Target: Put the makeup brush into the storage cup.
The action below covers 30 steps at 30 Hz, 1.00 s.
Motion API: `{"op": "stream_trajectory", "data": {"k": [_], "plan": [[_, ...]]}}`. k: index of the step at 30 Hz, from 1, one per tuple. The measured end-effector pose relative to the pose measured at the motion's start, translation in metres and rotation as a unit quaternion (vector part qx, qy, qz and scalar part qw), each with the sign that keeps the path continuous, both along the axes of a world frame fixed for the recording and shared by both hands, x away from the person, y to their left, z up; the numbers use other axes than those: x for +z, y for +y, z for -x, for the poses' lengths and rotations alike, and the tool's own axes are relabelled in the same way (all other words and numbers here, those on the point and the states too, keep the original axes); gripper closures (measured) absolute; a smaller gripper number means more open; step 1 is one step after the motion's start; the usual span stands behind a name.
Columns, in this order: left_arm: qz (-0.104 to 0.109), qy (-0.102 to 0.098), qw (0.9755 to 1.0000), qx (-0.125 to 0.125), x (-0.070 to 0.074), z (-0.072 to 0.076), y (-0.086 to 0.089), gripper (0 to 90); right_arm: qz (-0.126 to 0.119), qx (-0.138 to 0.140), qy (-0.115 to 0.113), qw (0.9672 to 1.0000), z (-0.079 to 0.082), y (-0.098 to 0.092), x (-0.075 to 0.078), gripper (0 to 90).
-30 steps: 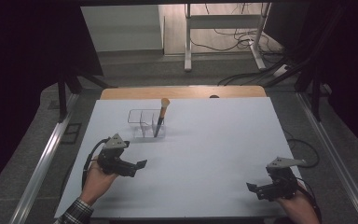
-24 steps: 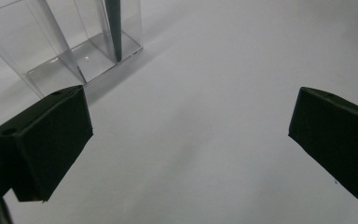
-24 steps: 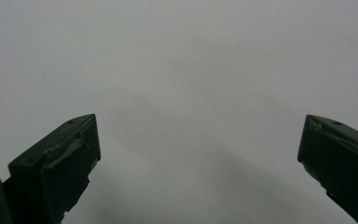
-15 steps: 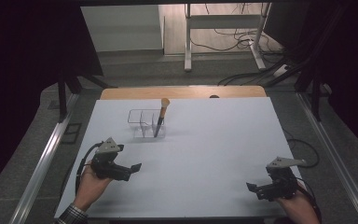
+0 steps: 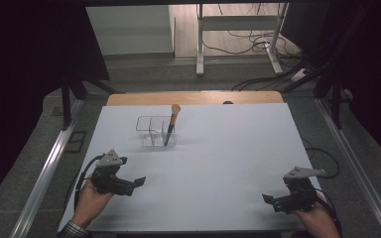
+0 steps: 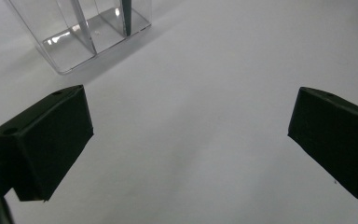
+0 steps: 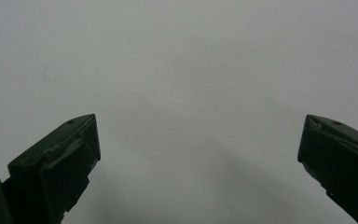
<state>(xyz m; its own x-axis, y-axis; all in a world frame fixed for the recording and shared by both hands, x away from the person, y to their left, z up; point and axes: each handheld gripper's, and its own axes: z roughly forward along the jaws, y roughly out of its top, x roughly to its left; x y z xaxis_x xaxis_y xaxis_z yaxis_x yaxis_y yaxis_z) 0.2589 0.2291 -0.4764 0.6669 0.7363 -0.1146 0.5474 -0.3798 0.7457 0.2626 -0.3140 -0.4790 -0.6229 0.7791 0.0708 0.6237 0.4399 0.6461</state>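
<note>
A clear plastic organizer with several compartments stands on the white table, toward its far left part, and a brush with a dark handle and a tan tip leans upright in its right-hand compartment, tip upward. The left gripper sits low over the near left part of the table, held in the person's left hand, with its jaws pointing toward the middle of the table and well apart from the organizer. In the left gripper view the left gripper has its two black jaws spread wide with nothing but bare table between them, and the organizer stands beyond them at the upper left, the dark lower end of the brush resting inside one of its cells. The right gripper sits at the near right corner of the table in the person's right hand, far from the organizer, its jaws pointing left. In the right gripper view the right gripper likewise has its jaws wide apart, holding nothing, over plain white table surface. A black cable loops from the left gripper beside the wrist.
</note>
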Motion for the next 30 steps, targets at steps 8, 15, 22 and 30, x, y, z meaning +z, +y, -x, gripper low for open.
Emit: {"op": "stream_trajectory", "data": {"k": [8, 15, 22, 30], "plan": [[0.005, 0.002, 1.0, 0.005, -0.003, 0.005, 0.009, 0.0, 0.0, 0.0, 0.0, 1.0, 0.0, 0.0, 0.0, 0.0], [0.01, 0.0, 0.9999, 0.013, -0.004, 0.009, 0.017, 0.0, 0.001, 0.0, 0.0, 1.0, 0.0, 0.0, 0.0, 0.0], [0.002, 0.003, 0.9997, 0.023, -0.006, 0.012, 0.024, 0.0, 0.001, 0.0, 0.001, 1.0, 0.0, 0.0, 0.0, 0.0], [-0.008, 0.008, 0.9994, 0.034, -0.01, 0.016, 0.032, 0.0, 0.0, -0.002, 0.002, 1.0, 0.0, 0.0, 0.0, 0.0]]}}
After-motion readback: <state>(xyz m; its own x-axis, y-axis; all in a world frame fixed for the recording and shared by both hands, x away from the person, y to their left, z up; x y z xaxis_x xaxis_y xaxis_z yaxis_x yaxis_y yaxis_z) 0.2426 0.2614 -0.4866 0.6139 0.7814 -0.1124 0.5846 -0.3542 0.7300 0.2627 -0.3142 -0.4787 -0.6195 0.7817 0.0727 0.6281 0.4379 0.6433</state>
